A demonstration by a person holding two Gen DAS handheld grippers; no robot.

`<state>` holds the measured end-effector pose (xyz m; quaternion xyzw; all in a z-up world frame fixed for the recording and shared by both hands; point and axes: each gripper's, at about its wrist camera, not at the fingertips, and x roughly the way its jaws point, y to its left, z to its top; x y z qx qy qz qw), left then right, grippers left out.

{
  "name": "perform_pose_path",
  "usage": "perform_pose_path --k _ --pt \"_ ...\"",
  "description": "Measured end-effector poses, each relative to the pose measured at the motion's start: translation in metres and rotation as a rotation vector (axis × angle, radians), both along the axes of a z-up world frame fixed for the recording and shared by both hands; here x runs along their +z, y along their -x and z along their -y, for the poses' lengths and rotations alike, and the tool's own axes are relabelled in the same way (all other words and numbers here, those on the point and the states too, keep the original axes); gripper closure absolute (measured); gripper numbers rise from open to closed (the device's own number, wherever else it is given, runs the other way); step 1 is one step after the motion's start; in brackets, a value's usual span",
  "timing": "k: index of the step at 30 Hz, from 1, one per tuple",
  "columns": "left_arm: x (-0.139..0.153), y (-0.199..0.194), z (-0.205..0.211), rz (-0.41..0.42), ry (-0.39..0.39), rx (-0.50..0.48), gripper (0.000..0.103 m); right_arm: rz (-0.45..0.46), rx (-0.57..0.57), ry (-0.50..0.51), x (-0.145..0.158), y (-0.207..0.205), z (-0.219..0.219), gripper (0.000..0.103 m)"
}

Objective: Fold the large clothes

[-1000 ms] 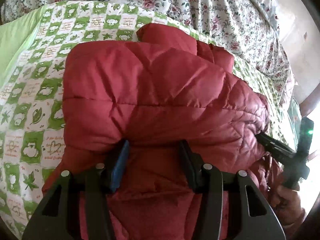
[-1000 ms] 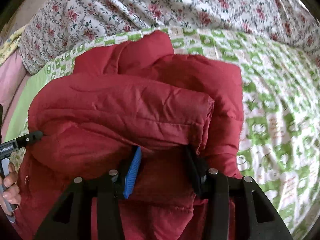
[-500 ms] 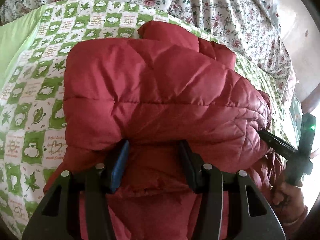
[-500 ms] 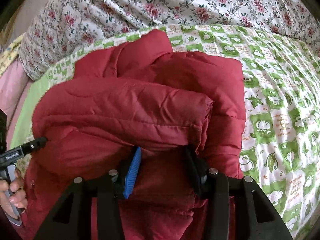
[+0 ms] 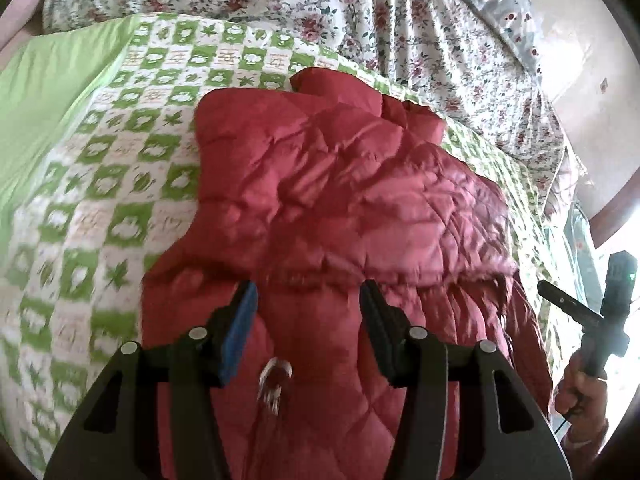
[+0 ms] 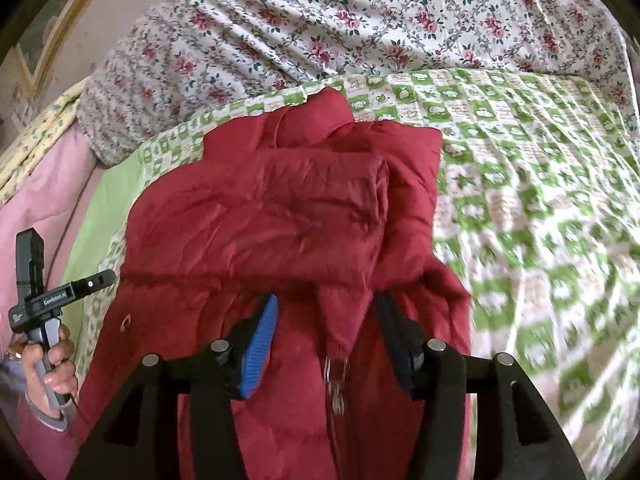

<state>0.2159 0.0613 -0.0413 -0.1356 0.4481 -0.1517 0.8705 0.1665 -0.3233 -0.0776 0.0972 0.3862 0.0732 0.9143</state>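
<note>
A red quilted jacket lies on the green-and-white checked sheet, its upper part folded over toward me. My left gripper hovers just short of the fold's edge, jaws apart, pads off the fabric. In the right wrist view the same jacket shows its folded flap. My right gripper has its jaws opening; a corner of the flap hangs loose between them, unpinched. A blurred shiny zipper pull sits below the left jaws. Each view shows the other gripper, hand-held, at its edge: the right gripper, the left gripper.
A rumpled floral quilt is bunched along the far side of the bed. Plain green fabric borders the sheet on the left. A pink cover lies beyond it. A wooden frame curves at the right.
Both grippers have drawn back and up from under the folded flap, which stays lying on the jacket. The right jaws have widened. The picture is blurred by the motion.
</note>
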Motion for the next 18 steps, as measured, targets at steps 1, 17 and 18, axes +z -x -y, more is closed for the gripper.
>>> perform_pose_path --k 1,17,18 --pt "-0.001 0.003 -0.001 -0.004 0.0 0.0 0.051 -0.001 0.001 0.002 0.0 0.007 0.001 0.047" --pt "-0.025 0.088 -0.028 -0.064 -0.02 0.049 0.051 -0.015 -0.069 -0.017 -0.013 0.101 0.027 0.036" --pt "-0.026 0.092 -0.03 -0.066 -0.019 0.05 0.051 -0.012 -0.077 -0.016 -0.014 0.106 0.028 0.036"
